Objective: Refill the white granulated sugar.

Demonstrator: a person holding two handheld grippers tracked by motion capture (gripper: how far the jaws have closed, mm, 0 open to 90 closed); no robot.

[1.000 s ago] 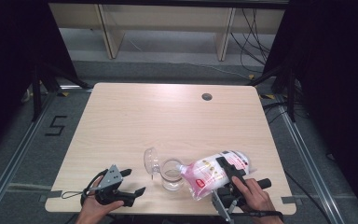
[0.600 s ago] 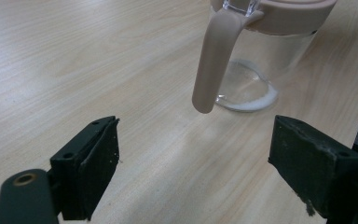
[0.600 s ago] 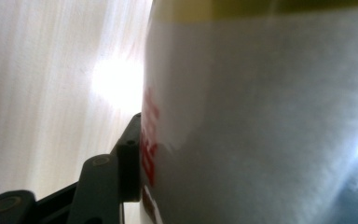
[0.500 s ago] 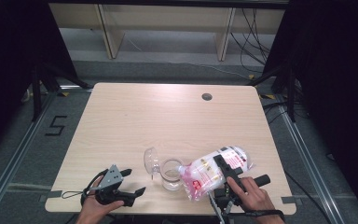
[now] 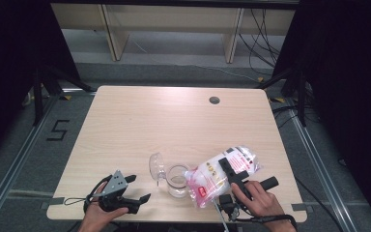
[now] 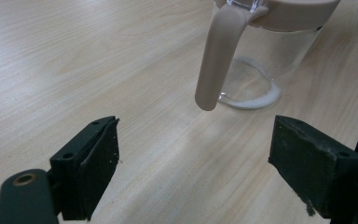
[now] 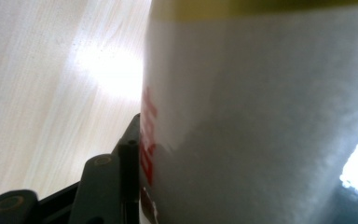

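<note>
So the bag [image 5: 222, 175] of white stuff, clear plastic with red print, is clamped in the right gripper [image 5: 228, 169], jaws about half closed and pressing on its sides. It's tilted, with its lower end hanging right over the mouth of the glass jar [image 5: 178, 180], which sits just to the left of that gripper. In the right gripper view the bag [image 7: 261, 116] is pressed flat against the one jaw that's visible. Compared with a second ago the bag has tipped a bit more, low end closer in over the jar, and the grip has barely changed.

The jar has a beige rim and handle [image 6: 219, 56] and its clear lid [image 5: 156, 165] is flipped up on the far-left side. There's a thin white layer on the jar's bottom [image 6: 249, 91].

The left gripper [image 5: 136, 188] rests on the worktop [image 5: 174, 121] near the front edge, jaws wide apart with nothing between them, pointing at the jar just ahead of it. It hasn't shifted since the earlier frames
</note>
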